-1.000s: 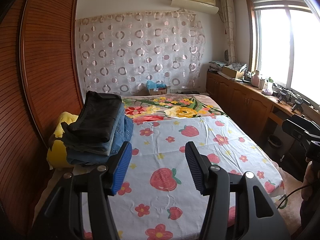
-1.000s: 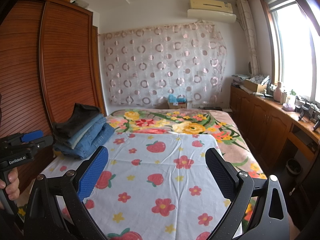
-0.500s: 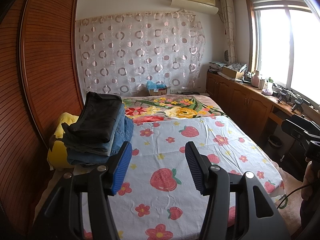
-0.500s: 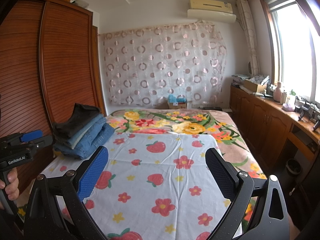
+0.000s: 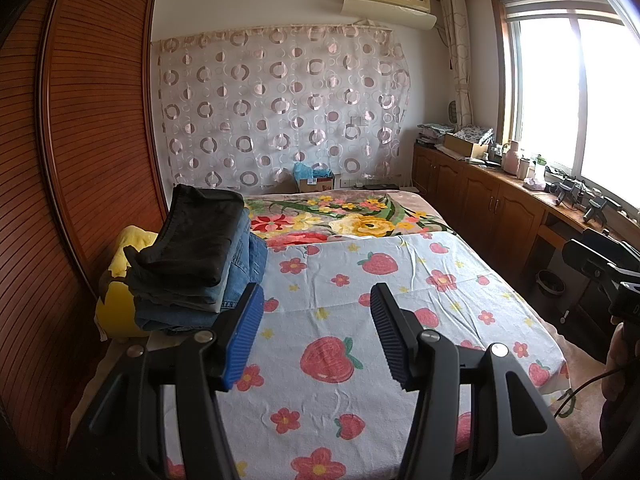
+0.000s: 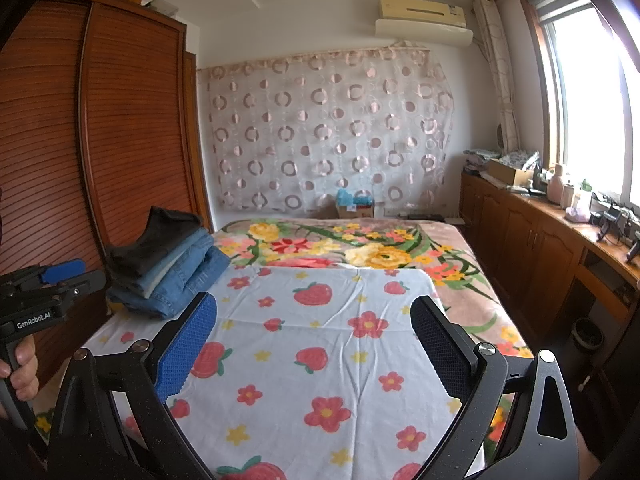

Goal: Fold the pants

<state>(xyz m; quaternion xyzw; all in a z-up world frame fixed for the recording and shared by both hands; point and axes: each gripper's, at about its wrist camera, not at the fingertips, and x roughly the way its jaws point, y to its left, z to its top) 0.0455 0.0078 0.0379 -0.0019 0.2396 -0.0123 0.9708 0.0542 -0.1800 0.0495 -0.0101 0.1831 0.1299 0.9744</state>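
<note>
A stack of folded pants [image 5: 196,264] [image 6: 164,268], a dark pair on top of blue jeans, rests at the left side of the bed. My left gripper [image 5: 316,300] hovers open over the strawberry sheet [image 5: 360,320], just right of the stack, with nothing between its fingers. Over the middle of the strawberry sheet [image 6: 320,340] my right gripper [image 6: 312,312] is held open wider and empty. The left gripper's body, held by a hand [image 6: 20,364], shows at the left edge of the right wrist view.
A yellow cushion [image 5: 120,280] lies under the stack, against the wooden wardrobe doors [image 5: 80,140]. A floral blanket [image 5: 352,220] covers the far half of the bed. Wooden cabinets [image 5: 500,208] with clutter run under the window at right. A small bin [image 5: 552,288] stands on the floor.
</note>
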